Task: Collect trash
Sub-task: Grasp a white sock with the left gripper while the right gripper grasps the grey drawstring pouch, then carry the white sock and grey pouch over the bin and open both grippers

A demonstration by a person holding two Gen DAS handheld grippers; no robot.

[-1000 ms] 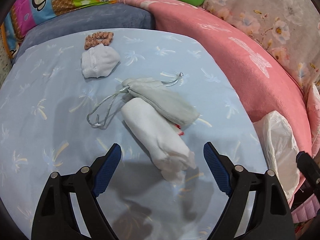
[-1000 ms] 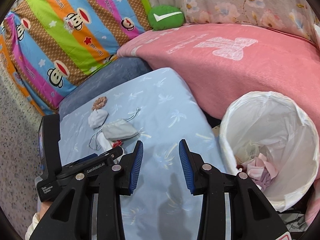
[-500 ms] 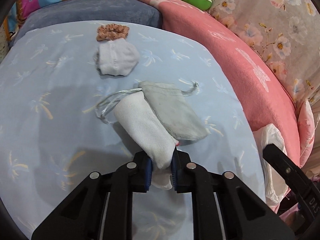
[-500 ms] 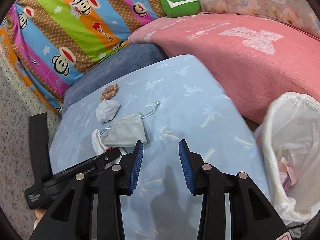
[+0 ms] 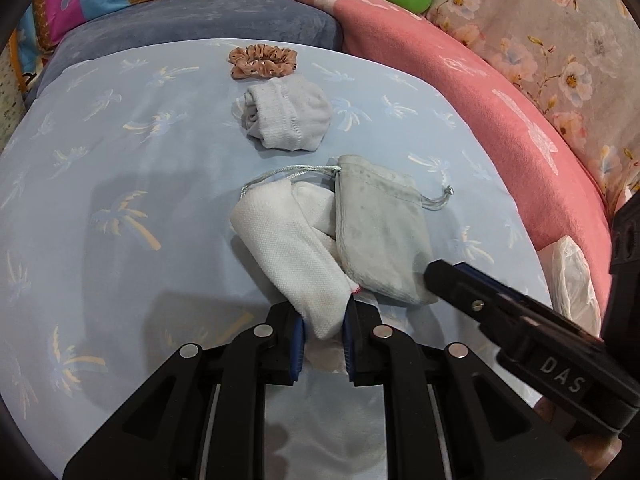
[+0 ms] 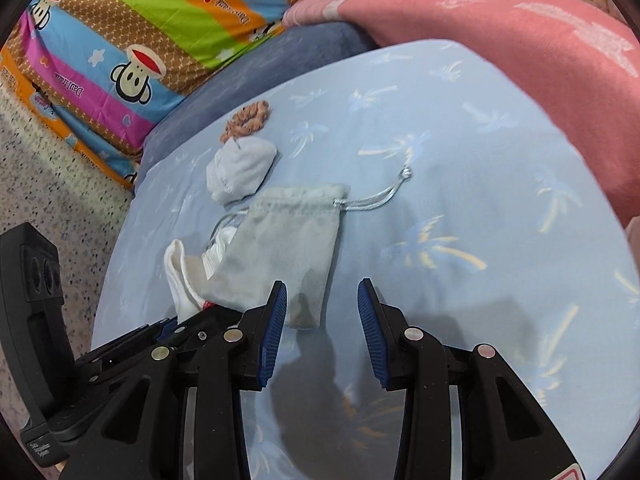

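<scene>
Left wrist view: left gripper (image 5: 323, 334) clamped on near end of white sock (image 5: 294, 258), lying on pale blue sheet (image 5: 120, 208). Grey drawstring pouch (image 5: 378, 236) overlapping sock's right side. Rolled pale sock (image 5: 286, 116) and brown scrunchie (image 5: 262, 60) farther back, apart from the pair. Pink blanket (image 5: 500, 92) bounding sheet on right; white bag (image 5: 572, 280) at that edge. Right wrist view: right gripper (image 6: 322, 328) parted, just been narrowing, nothing between pads, left tip over pouch's near corner. Bare sheet to the right.
</scene>
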